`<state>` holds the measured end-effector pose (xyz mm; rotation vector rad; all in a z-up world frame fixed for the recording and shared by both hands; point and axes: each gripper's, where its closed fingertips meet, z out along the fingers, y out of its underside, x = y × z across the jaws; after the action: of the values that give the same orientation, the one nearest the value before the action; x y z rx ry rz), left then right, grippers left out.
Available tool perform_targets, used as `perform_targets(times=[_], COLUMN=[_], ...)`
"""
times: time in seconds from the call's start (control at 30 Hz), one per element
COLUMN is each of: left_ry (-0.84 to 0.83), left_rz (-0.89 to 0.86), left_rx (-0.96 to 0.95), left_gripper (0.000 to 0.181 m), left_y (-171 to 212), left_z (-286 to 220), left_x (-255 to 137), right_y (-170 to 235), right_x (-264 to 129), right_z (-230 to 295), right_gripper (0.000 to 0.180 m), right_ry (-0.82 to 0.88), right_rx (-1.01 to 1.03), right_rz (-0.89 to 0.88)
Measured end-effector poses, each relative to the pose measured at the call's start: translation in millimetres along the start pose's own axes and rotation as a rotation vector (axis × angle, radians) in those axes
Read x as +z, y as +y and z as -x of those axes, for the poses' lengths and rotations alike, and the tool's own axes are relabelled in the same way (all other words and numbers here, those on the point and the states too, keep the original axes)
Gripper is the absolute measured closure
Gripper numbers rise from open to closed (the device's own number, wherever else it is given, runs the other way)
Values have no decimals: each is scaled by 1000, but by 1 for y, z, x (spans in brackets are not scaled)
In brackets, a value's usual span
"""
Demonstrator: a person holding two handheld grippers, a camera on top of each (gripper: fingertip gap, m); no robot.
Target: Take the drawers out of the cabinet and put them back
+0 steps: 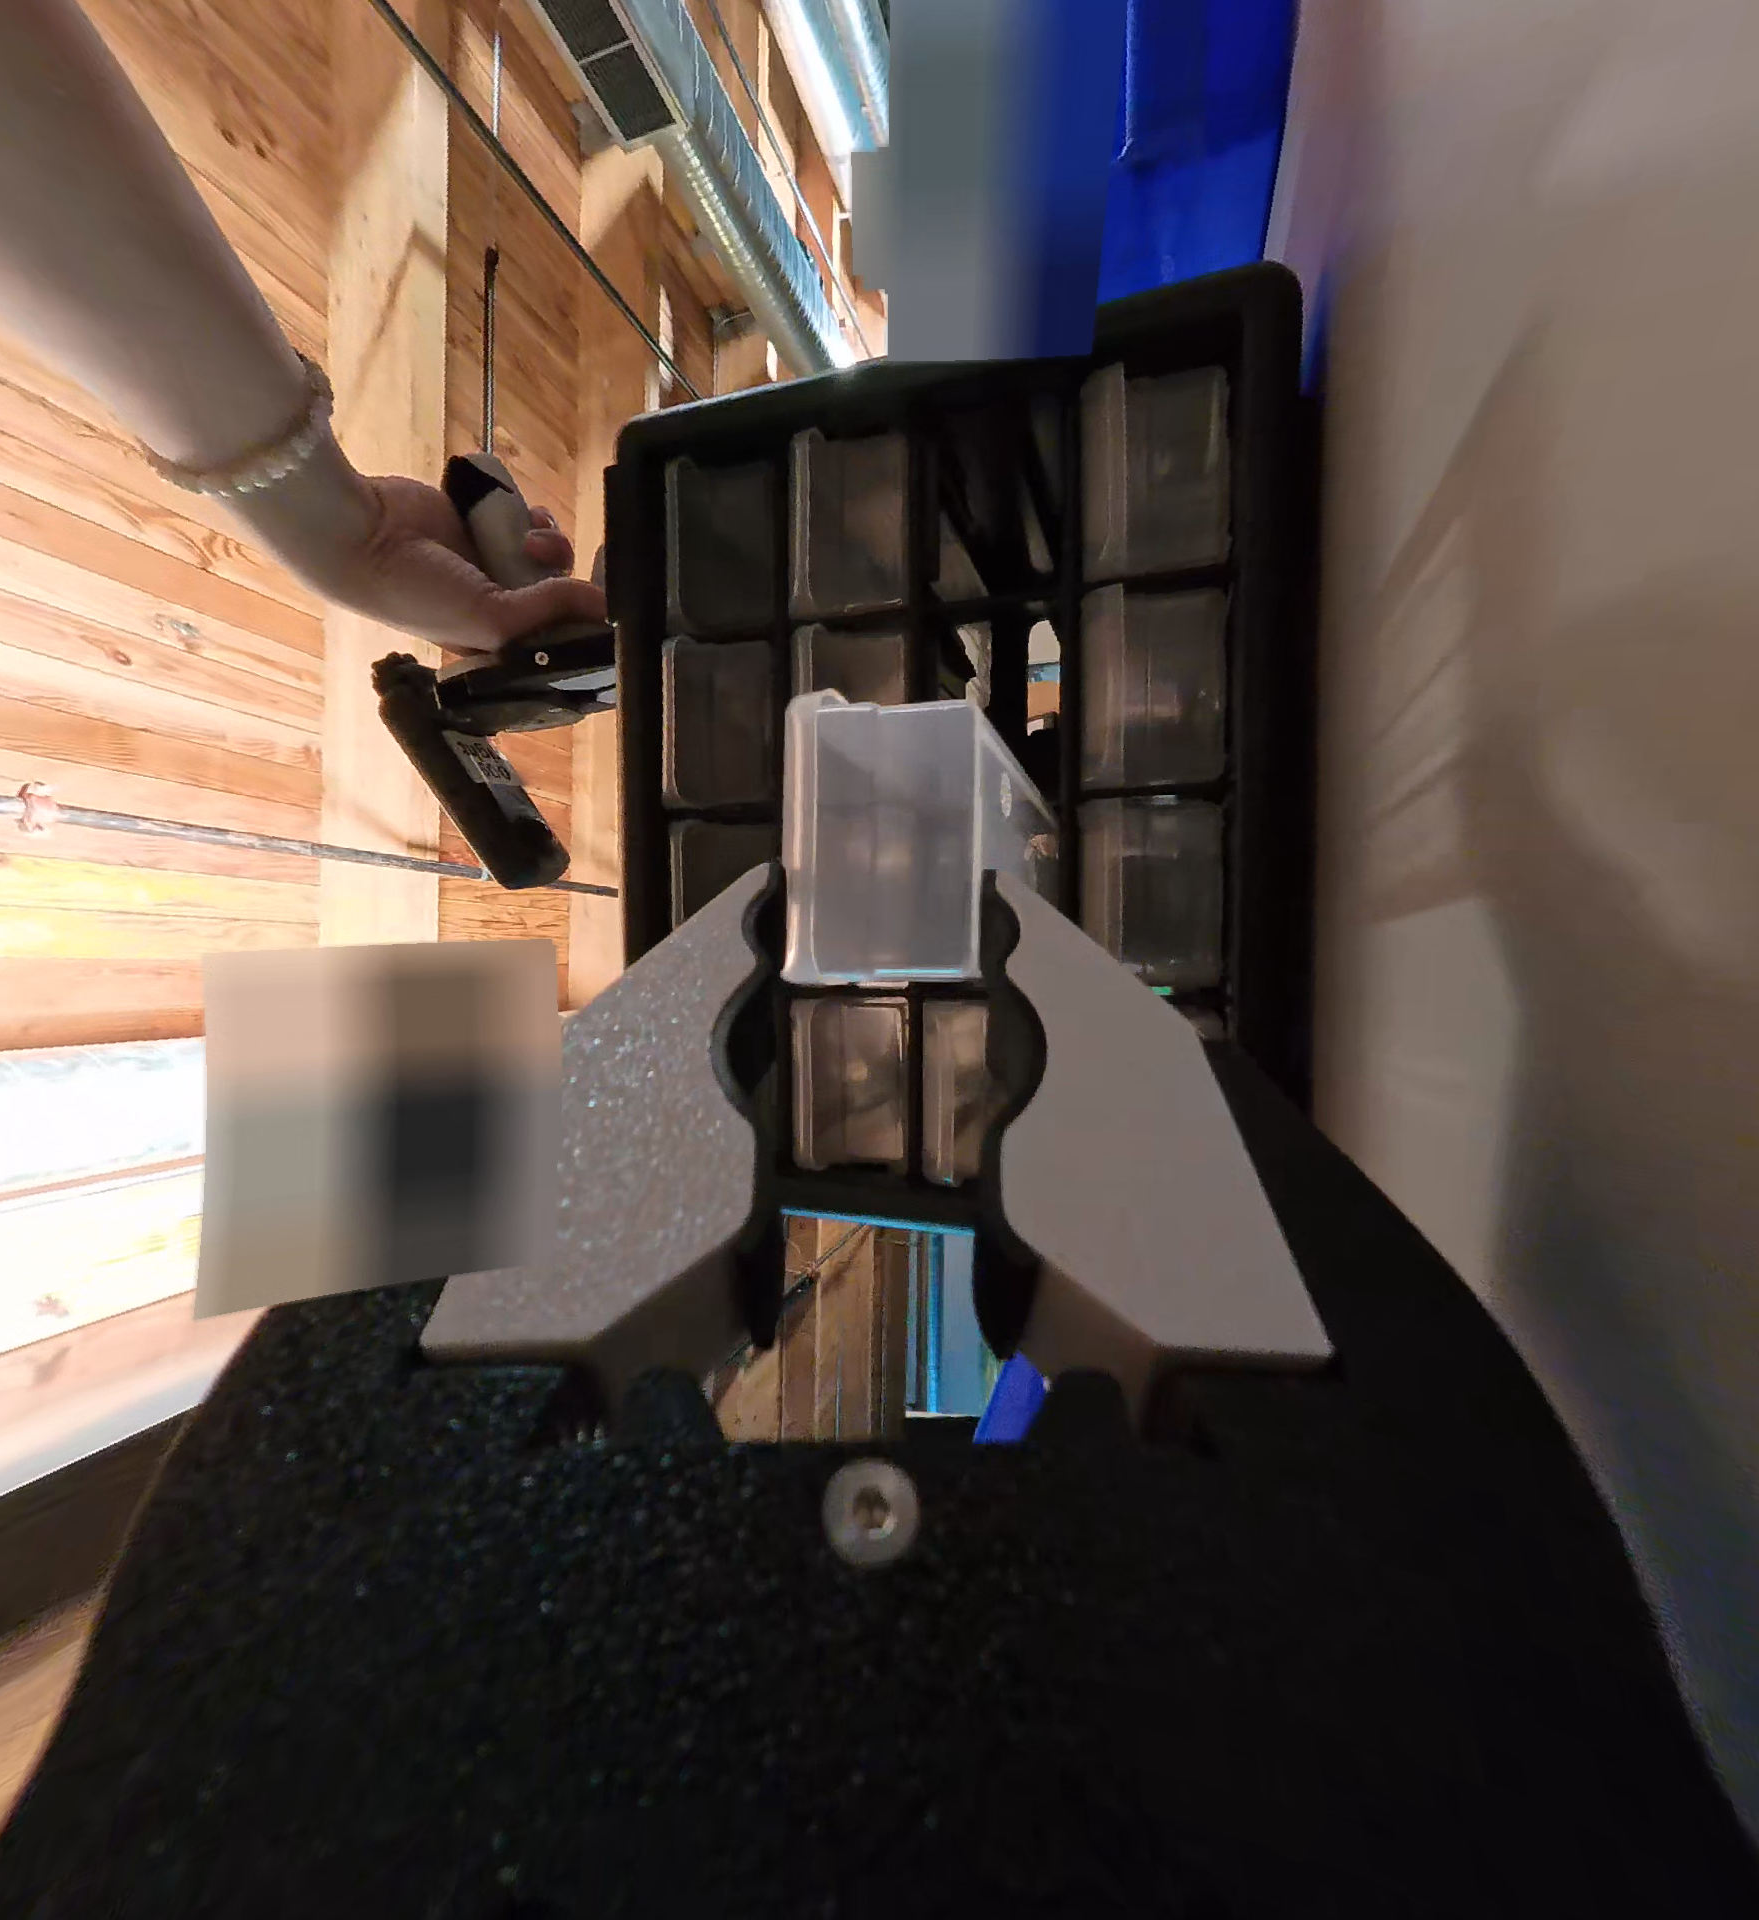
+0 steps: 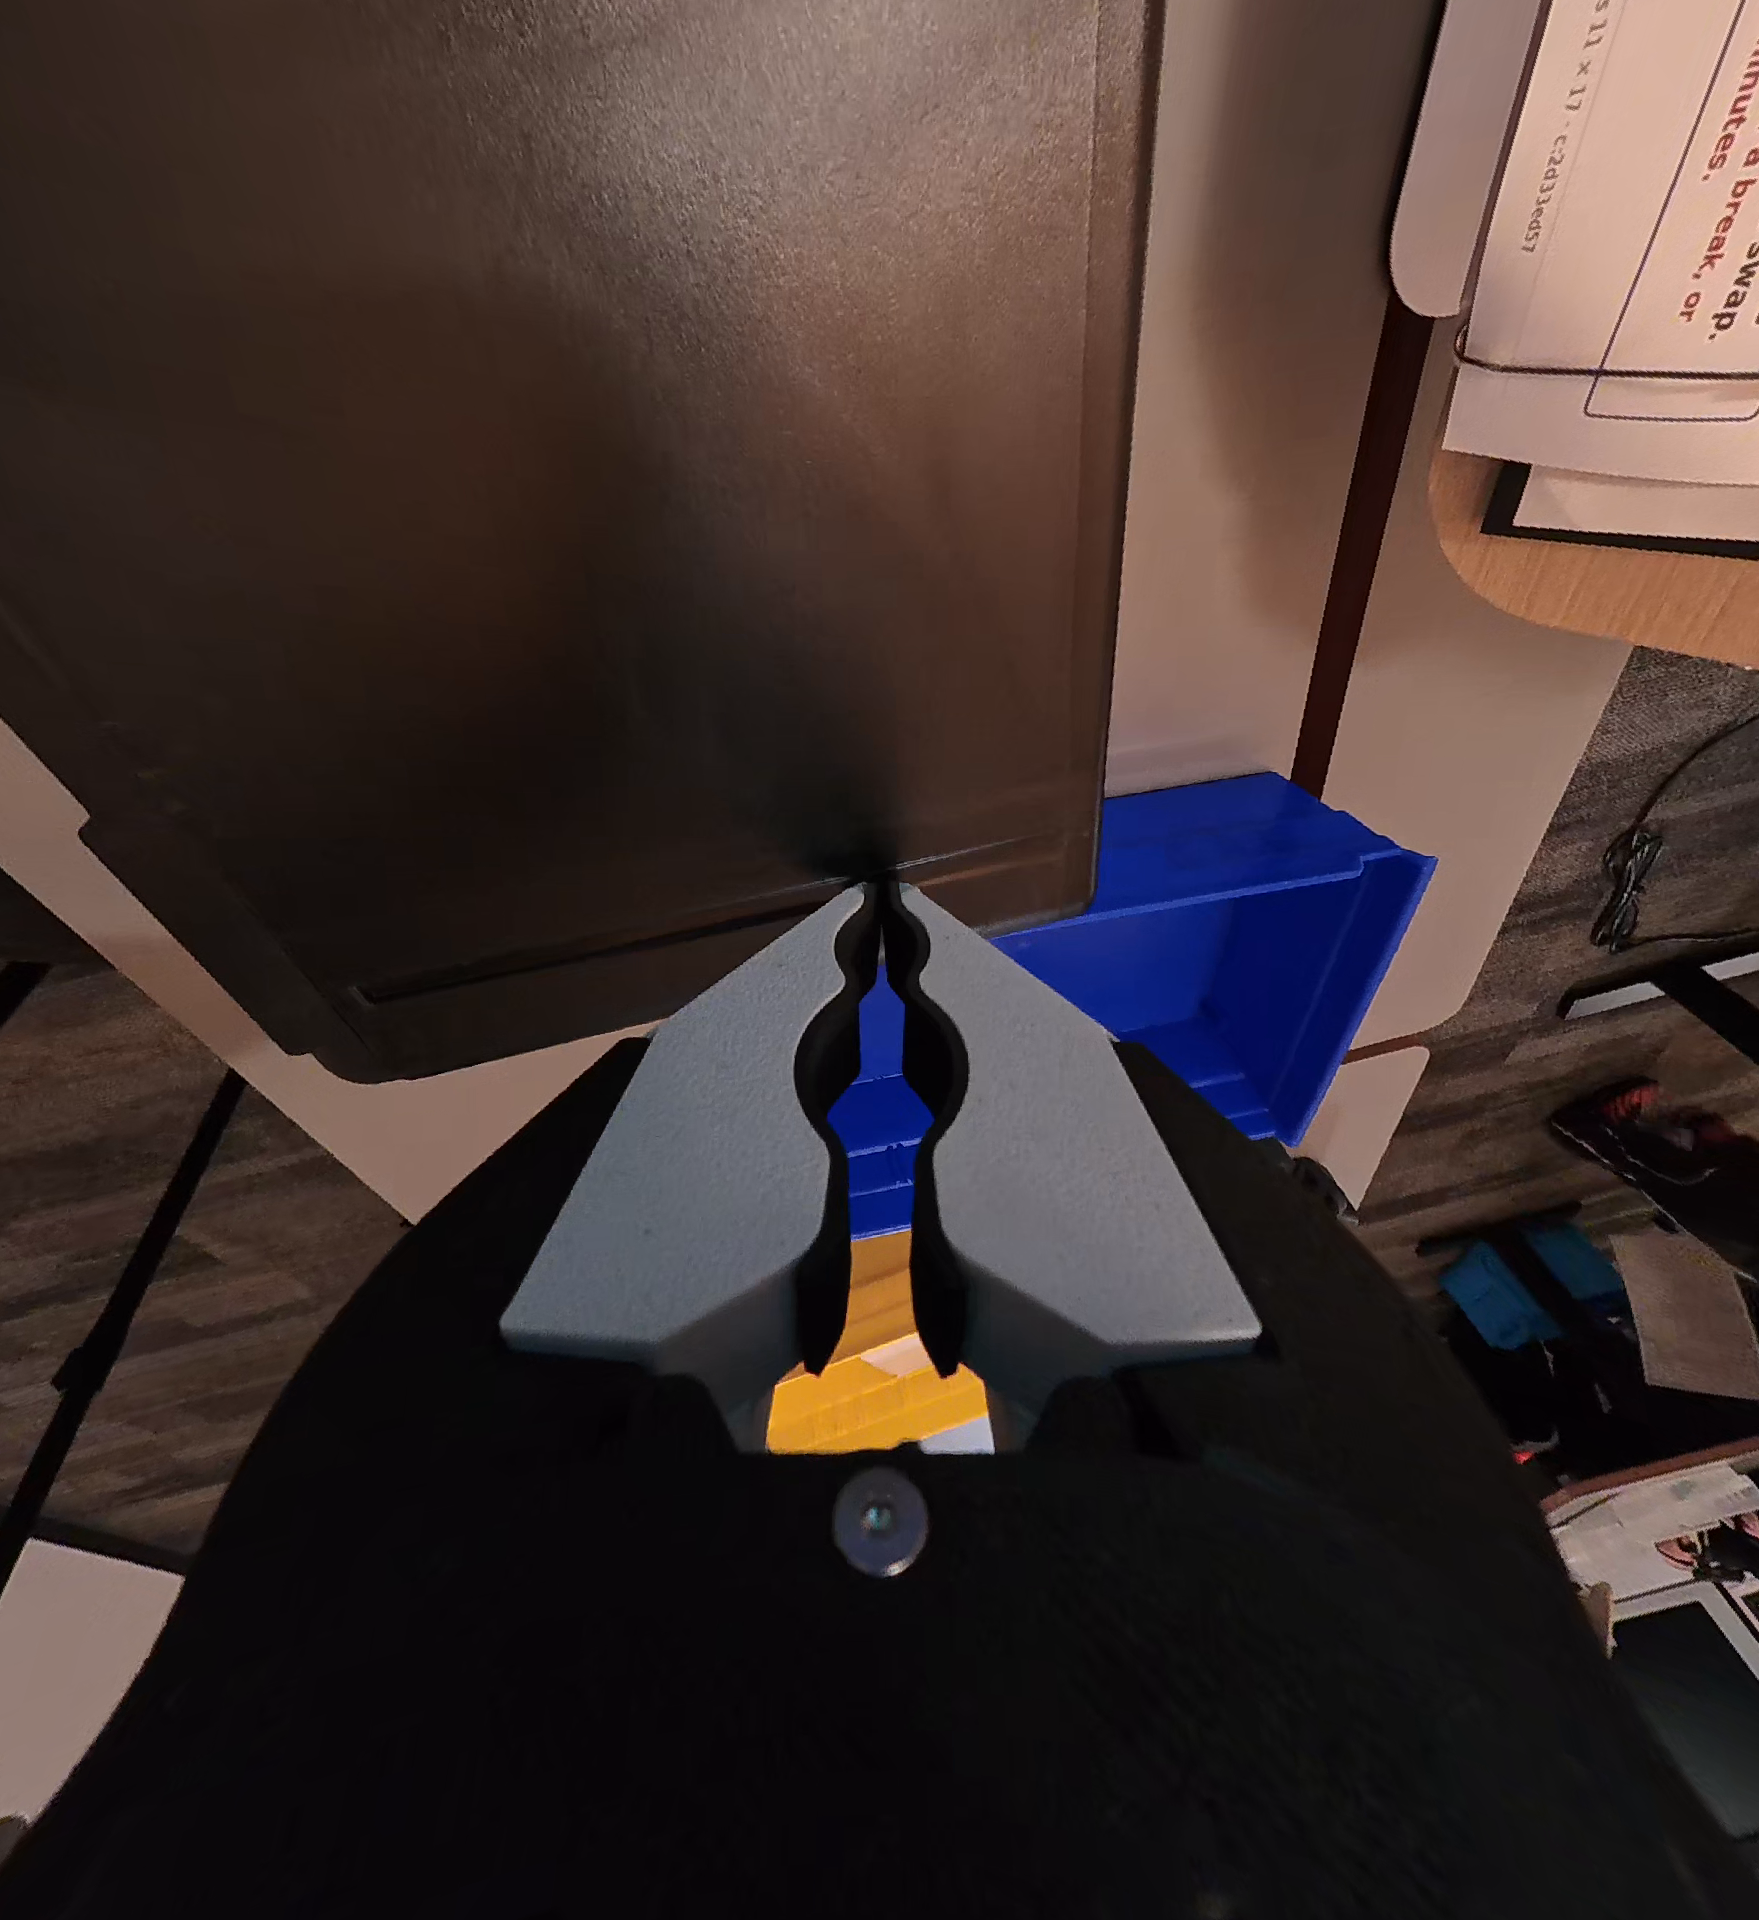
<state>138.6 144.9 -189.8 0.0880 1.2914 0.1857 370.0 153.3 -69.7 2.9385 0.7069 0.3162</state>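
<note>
The black cabinet [image 1: 1264, 623] fills the middle of the left wrist view, its grid holding several small clear drawers. At least one slot [image 1: 989, 499] in the third column is empty. My left gripper [image 1: 883, 899] is shut on a clear drawer [image 1: 890, 831], held in front of the cabinet face and out of its slot. My right gripper [image 1: 574, 686], held by a hand [image 1: 439, 561], rests against the cabinet's outer side. In the right wrist view the right gripper [image 2: 880, 894] is shut and empty, its tips touching the cabinet's flat dark panel [image 2: 594, 468].
A blue bin [image 2: 1249, 966] sits just beyond the cabinet on the white table [image 2: 1218, 416]. Printed papers [image 2: 1664, 208] lie on a wooden surface at upper right. Cables and clutter lie on the floor [image 2: 1685, 1299]. Wooden wall planks [image 1: 127, 727] are behind the cabinet.
</note>
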Motion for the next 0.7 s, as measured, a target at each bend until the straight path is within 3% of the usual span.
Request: perform_targets(times=[0.2, 0.37, 0.47, 0.7], left_ry=[30, 41, 37, 74], left_rz=[-22, -51, -77, -2], left_rx=[-55, -75, -65, -25], left_gripper=[148, 162, 181, 181], left_y=[-4, -9, -12, -3], left_z=[-3, -2, -3, -9], left_x=[-2, -8, -12, -1], right_y=[0, 0, 0, 0], right_x=[0, 0, 0, 0], right_z=[0, 0, 0, 0], right_gripper=[180, 180, 180, 180], right_ry=[8, 7, 6, 8], right_rx=[-7, -5, -2, -2], right_rz=[19, 16, 10, 9])
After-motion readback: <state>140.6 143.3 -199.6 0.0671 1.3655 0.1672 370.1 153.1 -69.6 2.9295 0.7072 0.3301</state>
